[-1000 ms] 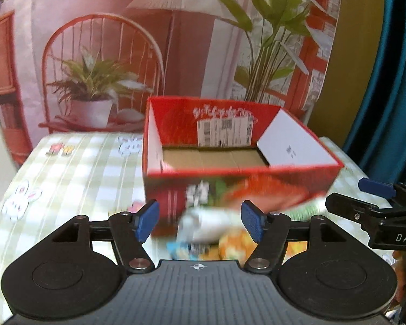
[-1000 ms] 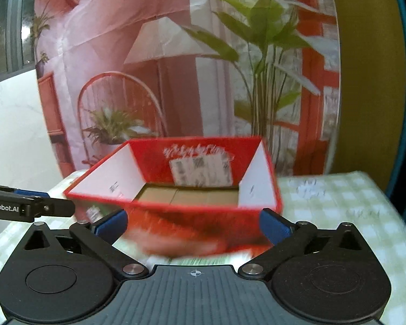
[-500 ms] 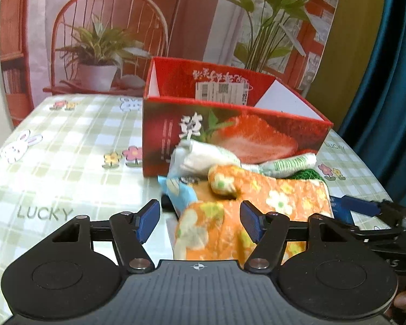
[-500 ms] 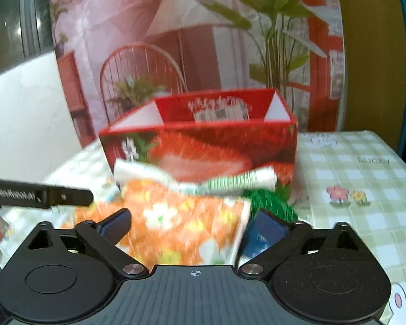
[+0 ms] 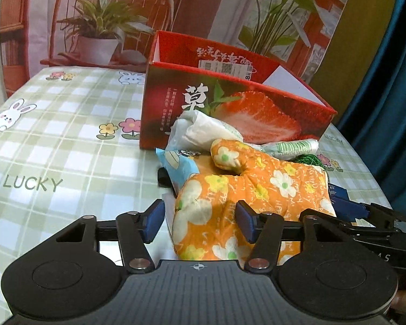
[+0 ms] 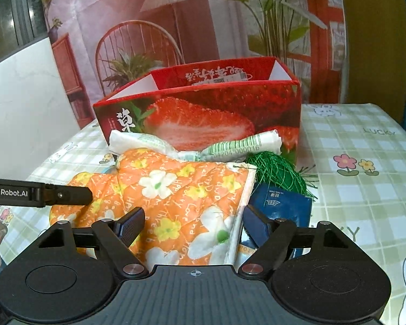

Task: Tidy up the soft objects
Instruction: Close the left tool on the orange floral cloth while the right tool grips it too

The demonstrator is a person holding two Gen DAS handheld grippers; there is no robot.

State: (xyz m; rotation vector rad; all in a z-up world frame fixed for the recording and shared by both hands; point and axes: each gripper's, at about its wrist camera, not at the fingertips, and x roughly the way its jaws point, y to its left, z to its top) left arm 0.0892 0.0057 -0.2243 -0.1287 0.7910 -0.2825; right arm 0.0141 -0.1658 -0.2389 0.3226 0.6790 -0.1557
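An orange flowered oven mitt lies on top of a pile of soft things in front of a red strawberry box. White-and-green wrapped packs, a light blue packet, a green net ball and a dark blue packet lie around it. My left gripper is open, its jaws either side of the mitt's near left end. My right gripper is open, straddling the mitt's near right end.
The table has a green checked cloth with rabbits, flowers and "LUCKY" print. A printed backdrop with a chair and plants hangs behind. A teal curtain is at the right. The box is open at the top.
Both grippers have come down from box-top height and closed in on the pile. The mitt now sits between the jaws of each; both stay open.
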